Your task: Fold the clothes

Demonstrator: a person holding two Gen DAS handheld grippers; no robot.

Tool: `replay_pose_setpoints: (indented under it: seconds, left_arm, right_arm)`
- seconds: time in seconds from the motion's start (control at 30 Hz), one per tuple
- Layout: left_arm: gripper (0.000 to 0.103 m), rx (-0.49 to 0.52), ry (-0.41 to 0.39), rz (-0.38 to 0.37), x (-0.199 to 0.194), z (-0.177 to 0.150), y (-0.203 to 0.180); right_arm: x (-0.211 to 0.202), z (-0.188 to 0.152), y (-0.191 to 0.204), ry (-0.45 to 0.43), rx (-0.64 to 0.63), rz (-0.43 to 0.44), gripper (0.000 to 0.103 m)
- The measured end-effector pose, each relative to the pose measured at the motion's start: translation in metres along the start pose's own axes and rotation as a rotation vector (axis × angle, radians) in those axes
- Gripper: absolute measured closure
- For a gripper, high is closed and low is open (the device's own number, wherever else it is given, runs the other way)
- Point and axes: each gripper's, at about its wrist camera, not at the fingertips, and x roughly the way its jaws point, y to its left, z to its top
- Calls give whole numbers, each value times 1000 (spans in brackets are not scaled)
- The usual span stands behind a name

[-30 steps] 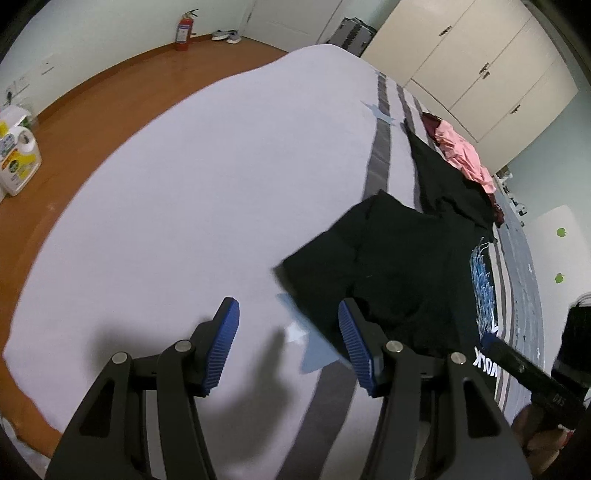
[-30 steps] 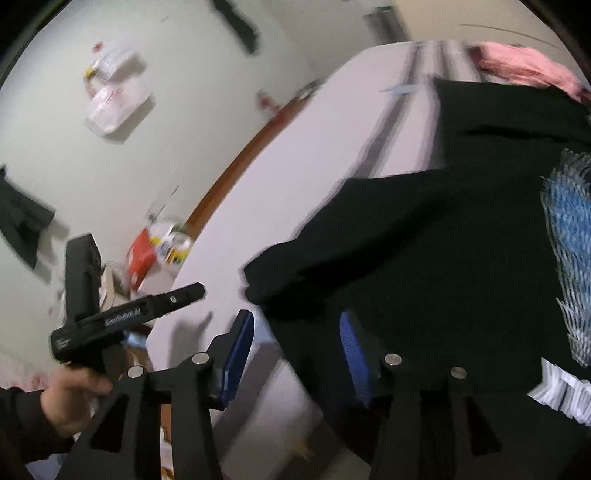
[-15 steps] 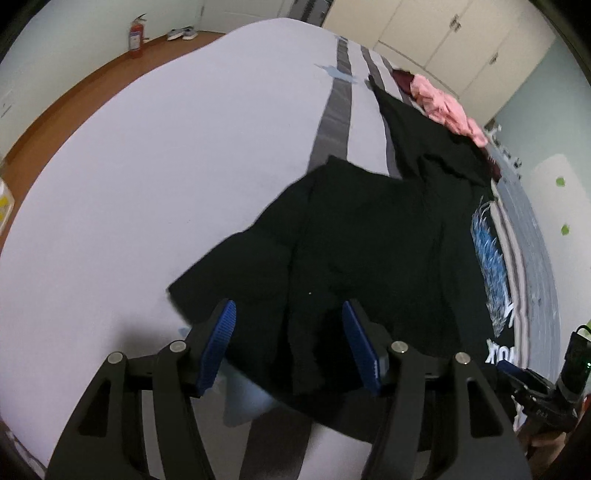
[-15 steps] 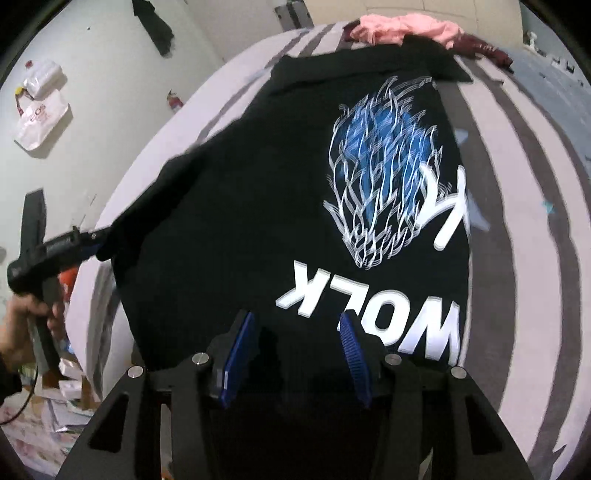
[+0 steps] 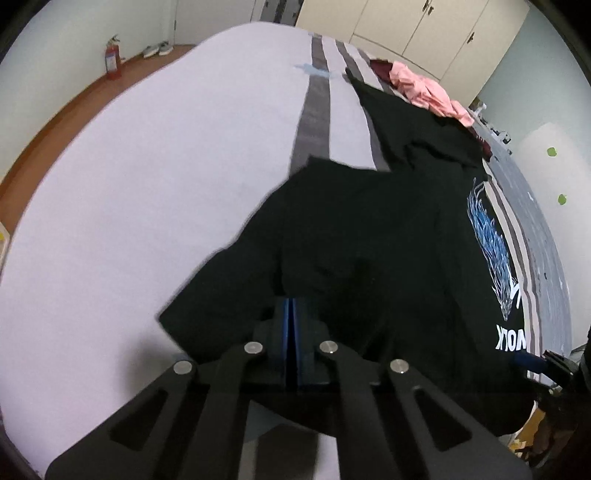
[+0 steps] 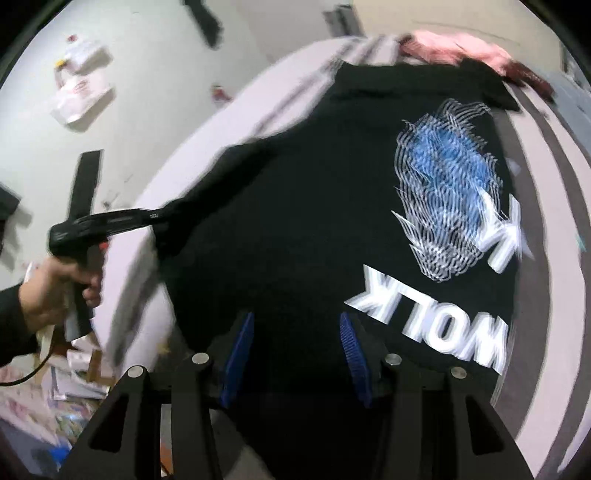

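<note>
A black T-shirt (image 5: 369,240) with a blue and white print and white letters lies spread on the bed (image 5: 166,147). My left gripper (image 5: 291,314) is shut, its blue pads pressed together on the shirt's near left sleeve edge. In the right wrist view, a hand (image 6: 55,288) holds this left gripper (image 6: 160,216) at the T-shirt (image 6: 295,184) sleeve. My right gripper (image 6: 295,343) stands open over the shirt's near hem, left of the white letters, with black cloth under and between its pads. Its blue tip (image 5: 532,362) shows at the far right of the left wrist view.
A pink garment (image 5: 424,88) and a dark red one lie at the bed's far end, by the cream wardrobe (image 5: 424,33). A fire extinguisher (image 5: 112,59) stands on the wooden floor at the left. Papers and clutter (image 6: 55,387) cover the floor beside the bed.
My left gripper slid from bare sheet onto the shirt's sleeve and shut on it. My right gripper swung from the shirt's left edge to the hem beside the letters, staying open.
</note>
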Motion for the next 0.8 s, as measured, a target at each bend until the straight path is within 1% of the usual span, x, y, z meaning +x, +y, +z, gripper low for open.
replay_pose_setpoints:
  seconds: [0.07, 0.17, 0.2, 0.23, 0.27, 0.3, 0.33, 0.37, 0.4, 0.43, 0.53, 0.57, 0.6, 0.63, 0.67, 0.73, 0.77, 0.8]
  left_arm:
    - [102, -24, -24, 16, -6, 4, 11]
    - [102, -90, -45, 12, -16, 7, 26]
    - [101, -92, -55, 8, -22, 4, 28]
    - [97, -90, -65, 4, -28, 0, 29]
    - [93, -74, -65, 8, -33, -6, 26]
    - [81, -54, -63, 13, -36, -12, 22]
    - [72, -34, -53, 8, -37, -18, 17]
    - [68, -15, -41, 2, -37, -25, 12]
    - [59, 5, -30, -5, -37, -32, 6]
    - [54, 33, -17, 10, -34, -39, 1]
    - [54, 75, -7, 53, -23, -48, -12]
    - [54, 81, -4, 56, -20, -47, -14]
    - [54, 86, -2, 56, -17, -47, -15]
    - [57, 91, 0, 57, -13, -46, -16]
    - [63, 96, 3, 58, -10, -45, -18]
    - [95, 119, -1, 64, -8, -40, -22]
    - [101, 125, -1, 68, -8, -39, -21]
    - [102, 131, 0, 71, -8, -38, -21]
  right_arm:
    - [5, -1, 14, 1, -48, 19, 55]
    - [19, -5, 43, 12, -143, -8, 53]
    - [24, -6, 49, 9, -163, -19, 53]
    - [28, -8, 54, 5, -178, -30, 51]
    - [32, -9, 56, 3, -180, -33, 46]
    - [36, -9, 58, 3, -176, -34, 45]
    - [40, -8, 60, 2, -172, -35, 45]
    - [44, -8, 62, 1, -168, -35, 45]
    - [48, -8, 64, 0, -164, -36, 45]
    - [51, -8, 65, -2, -165, -36, 45]
    - [60, -8, 67, -5, -172, -41, 45]
    - [62, -8, 66, 0, -168, -40, 45]
    - [63, -8, 63, 2, -152, -31, 45]
    - [64, -7, 59, 2, -132, -19, 50]
    - [65, -7, 55, 2, -112, -7, 55]
    - [65, -5, 48, 11, -83, 0, 77]
    - [64, -5, 44, 17, -69, 3, 81]
    - [64, -4, 40, 21, -58, 7, 88]
